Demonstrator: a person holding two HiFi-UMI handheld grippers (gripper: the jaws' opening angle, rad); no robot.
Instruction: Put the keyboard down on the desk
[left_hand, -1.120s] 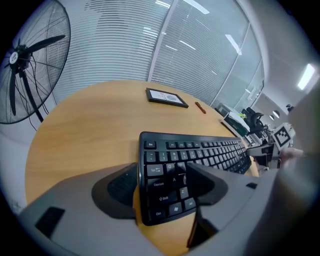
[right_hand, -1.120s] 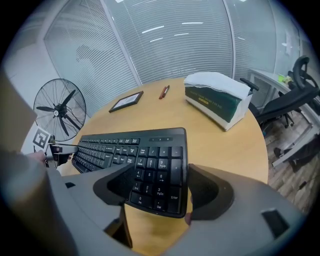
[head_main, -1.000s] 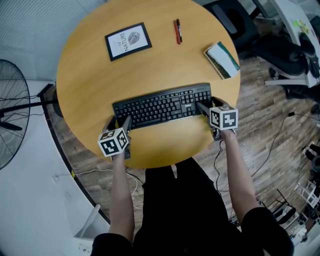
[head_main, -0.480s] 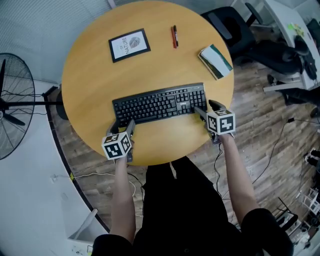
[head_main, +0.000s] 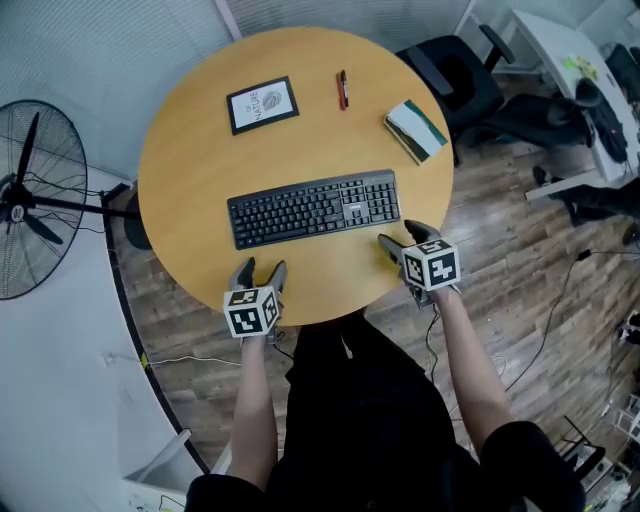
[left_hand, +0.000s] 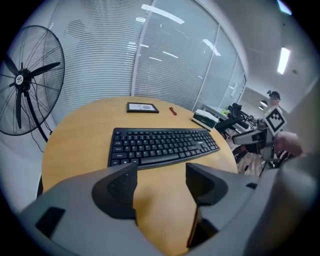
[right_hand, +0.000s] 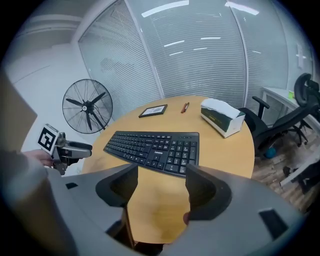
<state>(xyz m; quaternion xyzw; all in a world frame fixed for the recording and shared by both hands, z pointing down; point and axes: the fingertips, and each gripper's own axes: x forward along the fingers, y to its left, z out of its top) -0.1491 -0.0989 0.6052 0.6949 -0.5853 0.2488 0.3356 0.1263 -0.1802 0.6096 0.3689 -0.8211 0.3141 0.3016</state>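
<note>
Keyboard (head_main: 313, 207) is lying flat on the round tabletop (head_main: 190, 160), ahead of both tongs and touching neither. The left tongs (head_main: 258, 270) are hovering at the near rim with their jaws standing apart and nothing but bare wood between them. The right tongs (head_main: 400, 238) are hovering off the keyboard's right near corner. Their jaws are closing from wide apart, also with nothing between them.

The job is looking done, so the main risk is disturbing it. A forward swing of either tongs could be catching the keyboard's near edge and skidding it across the smooth wood. The right tongs are the closer of the two, so they are carrying more of that risk.

Beyond the keyboard, well away from the tongs, a framed picture (head_main: 263, 104), a pen (head_main: 342, 89) and a box (head_main: 416, 130) are resting on the far side. The box is sitting near the right rim, where a shoved keyboard might be pushing it off. A fan (head_main: 25, 195) is standing on the floor far to the left, and a chair (head_main: 455, 80) beyond the right side. Nothing is standing between the tongs and the keyboard.
</note>
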